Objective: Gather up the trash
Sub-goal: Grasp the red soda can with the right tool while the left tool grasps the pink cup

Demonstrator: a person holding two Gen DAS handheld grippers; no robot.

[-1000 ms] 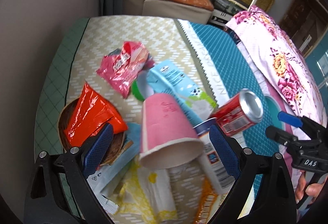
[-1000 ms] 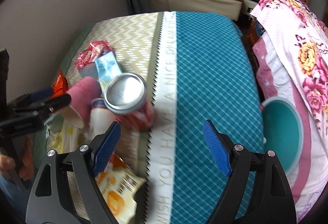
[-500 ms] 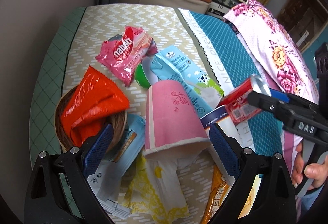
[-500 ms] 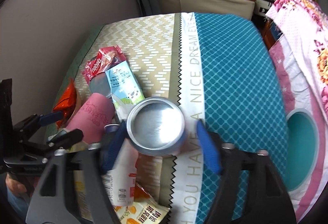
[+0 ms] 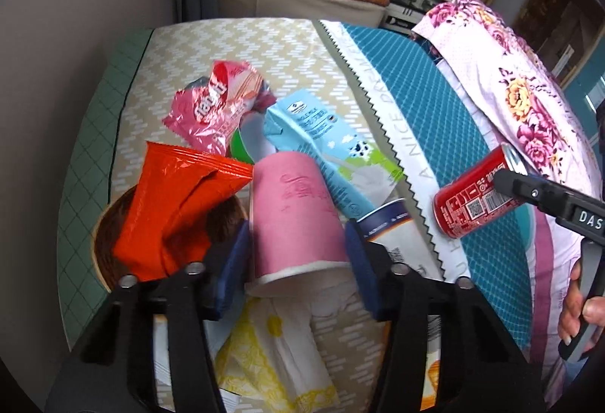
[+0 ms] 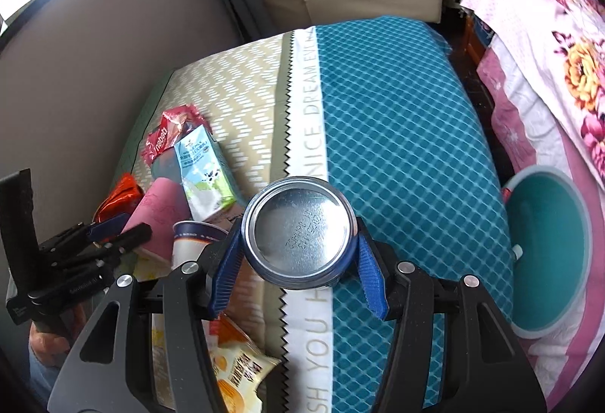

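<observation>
Left wrist view: the left tongs [image 5: 297, 256] point down at a pile of litter on a patterned bed cover [image 5: 234, 50]. Their blue pads are closing on either side of a pink paper cup [image 5: 293, 212] lying on its side, rim toward the camera; the pads sit at the cup's walls, though a firm press cannot be confirmed. An orange snack bag [image 5: 177, 208] rests in a woven basket [image 5: 100, 242] just left of the cup. A blue milk carton [image 5: 321, 148] and a pink wafer wrapper [image 5: 215, 106] lie beyond it, a yellow napkin [image 5: 264, 348] below. To grip well, the pads should squeeze gently near the rim, since thin paper is likely to buckle. At right, the red soda can [image 5: 469, 201] is held above the cover by the right tongs.

Compared with one second earlier, these tongs were spread wide around the cup and the can lay on the bed cover.

Right wrist view: the right tongs [image 6: 298, 258] clamp the soda can [image 6: 298, 227], its silver base facing the camera, lifted over the white lettered stripe. A teal bin [image 6: 544, 254] stands to the right, off the bed. Carrying the can level across to that bin looks the sensible next move.

One second earlier, these tongs were spread wide with nothing between them, the can lying ahead of them.
</observation>
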